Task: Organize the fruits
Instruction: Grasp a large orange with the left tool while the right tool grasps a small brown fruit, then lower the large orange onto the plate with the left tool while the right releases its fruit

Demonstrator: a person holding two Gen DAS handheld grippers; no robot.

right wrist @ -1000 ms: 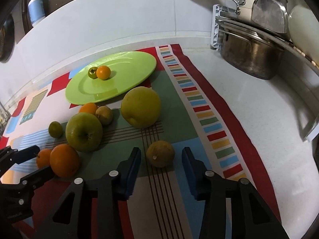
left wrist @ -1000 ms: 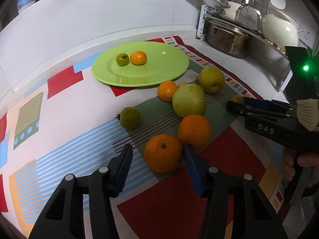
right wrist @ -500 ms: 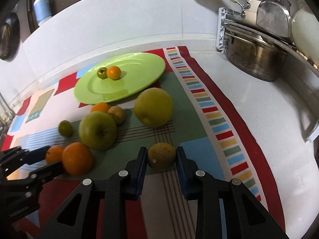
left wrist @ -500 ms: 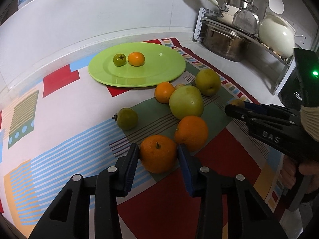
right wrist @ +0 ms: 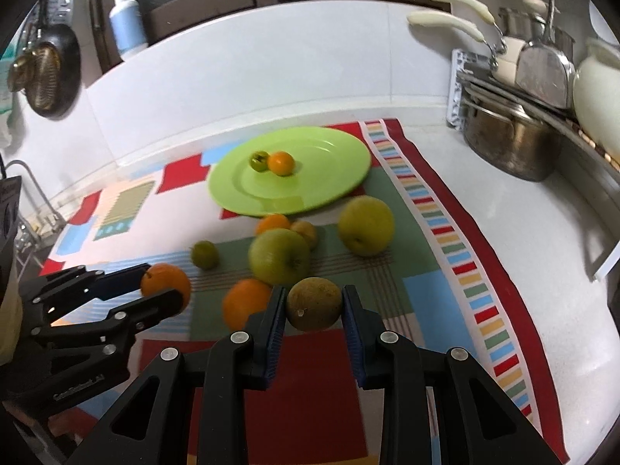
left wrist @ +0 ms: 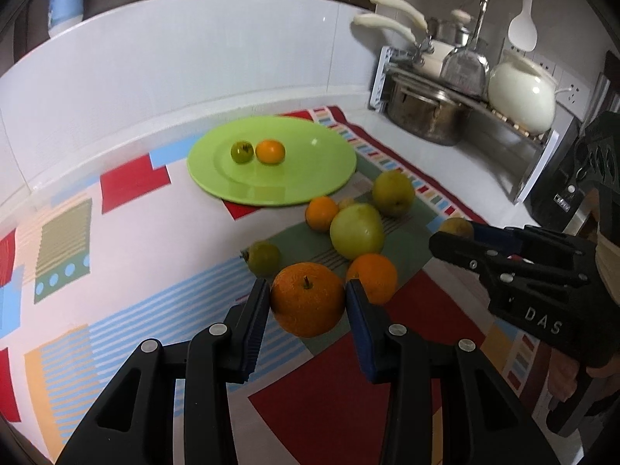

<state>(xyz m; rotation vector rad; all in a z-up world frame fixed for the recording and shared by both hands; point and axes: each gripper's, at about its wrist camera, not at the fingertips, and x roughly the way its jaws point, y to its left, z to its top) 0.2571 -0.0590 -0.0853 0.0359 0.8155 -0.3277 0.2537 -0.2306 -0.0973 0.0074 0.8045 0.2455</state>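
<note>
My left gripper (left wrist: pixel 306 302) is shut on a large orange (left wrist: pixel 308 298) and holds it above the patterned mat. My right gripper (right wrist: pixel 314 306) is shut on a brownish-green round fruit (right wrist: pixel 314 303), also lifted. A green plate (left wrist: pixel 310 182) at the back holds a small green fruit (left wrist: pixel 241 152) and a small orange (left wrist: pixel 270 151). On the mat lie a green apple (left wrist: pixel 357 229), a yellow-green pear-like fruit (left wrist: pixel 393 192), two more oranges (left wrist: pixel 321 213) (left wrist: pixel 374 277), and a small green fruit (left wrist: pixel 264 258). The left gripper also shows in the right wrist view (right wrist: pixel 162 286).
A dish rack with a steel pot (left wrist: pixel 426 116), pans and a white kettle (left wrist: pixel 521 97) stands at the back right. A white tiled wall runs behind the plate. A soap bottle (right wrist: pixel 124 27) stands on the ledge at the back left.
Both grippers closed on their fruits and lifted them off the mat: the left on the large orange, the right on the brownish-green fruit.
</note>
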